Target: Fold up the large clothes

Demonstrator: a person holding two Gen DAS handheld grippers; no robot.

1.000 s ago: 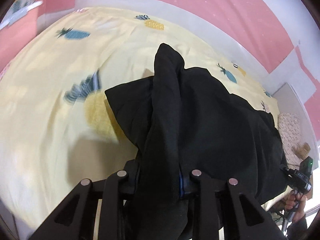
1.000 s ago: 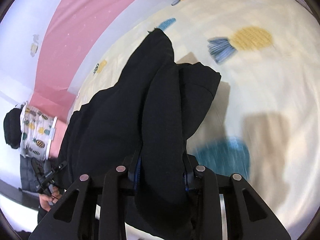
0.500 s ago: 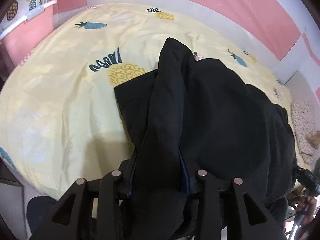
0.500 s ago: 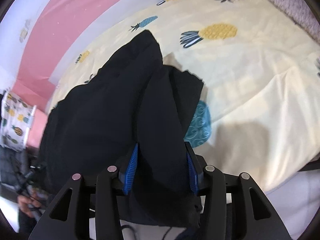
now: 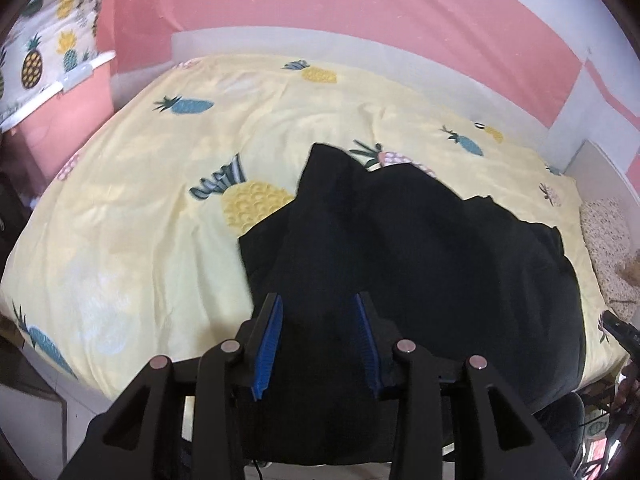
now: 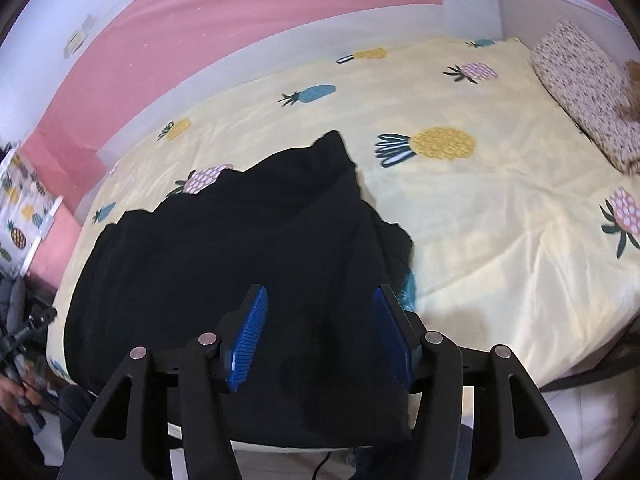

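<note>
Two grippers hover at the near edge of the bed point(image 5: 120, 208), each with its blue-padded jaws apart. One black garment point(image 5: 400, 248) lies spread on the yellow pineapple sheet, its near edge hanging over the bedside. The left gripper point(image 5: 318, 300) has cloth running between its open fingers, unclamped; likewise the right gripper point(image 6: 320, 292), over the garment's point(image 6: 240, 248) right part. A pillow point(image 6: 580, 92) lies far right.
</note>
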